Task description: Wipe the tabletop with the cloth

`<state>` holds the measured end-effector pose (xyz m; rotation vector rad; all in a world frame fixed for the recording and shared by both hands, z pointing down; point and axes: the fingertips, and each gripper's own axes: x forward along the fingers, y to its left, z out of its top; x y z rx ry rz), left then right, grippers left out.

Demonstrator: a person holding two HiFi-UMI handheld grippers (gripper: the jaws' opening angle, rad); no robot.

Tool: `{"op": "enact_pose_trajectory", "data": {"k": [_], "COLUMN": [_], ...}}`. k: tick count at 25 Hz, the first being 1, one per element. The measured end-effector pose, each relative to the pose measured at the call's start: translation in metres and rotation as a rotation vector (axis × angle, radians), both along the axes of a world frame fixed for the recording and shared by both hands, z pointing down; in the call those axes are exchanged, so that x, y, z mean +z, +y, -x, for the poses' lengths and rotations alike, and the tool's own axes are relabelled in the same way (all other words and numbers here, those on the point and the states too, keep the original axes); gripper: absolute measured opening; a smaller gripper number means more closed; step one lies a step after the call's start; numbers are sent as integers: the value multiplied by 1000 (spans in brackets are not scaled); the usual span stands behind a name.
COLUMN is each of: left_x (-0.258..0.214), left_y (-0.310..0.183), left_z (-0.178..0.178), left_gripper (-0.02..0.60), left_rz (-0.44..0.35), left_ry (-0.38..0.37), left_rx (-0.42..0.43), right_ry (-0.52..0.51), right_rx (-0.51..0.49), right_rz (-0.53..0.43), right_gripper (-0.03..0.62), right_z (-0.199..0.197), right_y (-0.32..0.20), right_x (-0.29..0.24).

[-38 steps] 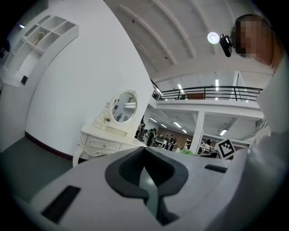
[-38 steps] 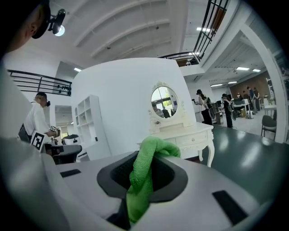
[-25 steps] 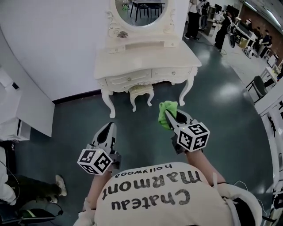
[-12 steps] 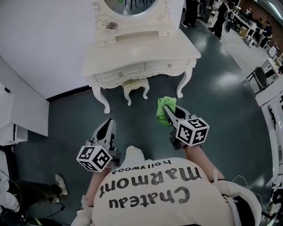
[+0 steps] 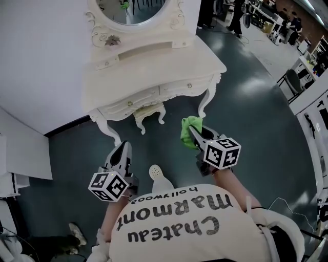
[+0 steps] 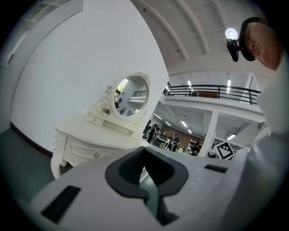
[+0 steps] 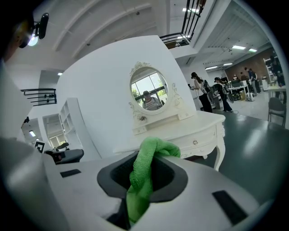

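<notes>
A white dressing table point(image 5: 154, 66) with an oval mirror point(image 5: 130, 7) stands against the wall ahead of me; its top point(image 7: 189, 124) looks bare. My right gripper point(image 5: 195, 137) is shut on a green cloth point(image 5: 188, 129), which bunches out past the jaw tips point(image 7: 146, 169). It hangs over the floor, short of the table's front right leg. My left gripper point(image 5: 122, 152) is shut with nothing in it and hovers over the floor in front of the table point(image 6: 90, 140).
A small white stool point(image 5: 148, 113) is tucked under the table. White cabinets point(image 5: 20, 153) line the left wall. People and office chairs point(image 5: 294, 82) fill the far right. Dark green floor point(image 5: 256, 117) lies between me and the table.
The table has come nearer and slid left in the head view as I walked forward. Both grippers kept their pose, the cloth still held.
</notes>
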<state>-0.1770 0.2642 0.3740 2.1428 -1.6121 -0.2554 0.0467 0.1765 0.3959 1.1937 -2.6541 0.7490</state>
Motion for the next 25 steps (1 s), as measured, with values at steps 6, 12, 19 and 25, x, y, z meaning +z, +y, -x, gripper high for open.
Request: {"op": "enact_pose_trajectory", "data": {"k": [6,12,19,25], "left_x": [-20,-38,-36,-20], "left_y": [-76,-130,-185,-223], "left_z": [26,37,52,63], "left_gripper": [8,8,8,8], "left_rz": [-38,-68,-73,-49], "left_ry": [9,11,24,39], "left_rx": [43,80,116,132], "right_ry": [-4,-8,-15,-1], "right_rx": [39,82,105,96], "right_rz": [-40,-85,-92,-97], "right_gripper": [72,72,72,72], "right_z": [26,33,49,73], "right_y": [-72,-123,-176,-216], "right_x": [-21,-47,-47,-36]}}
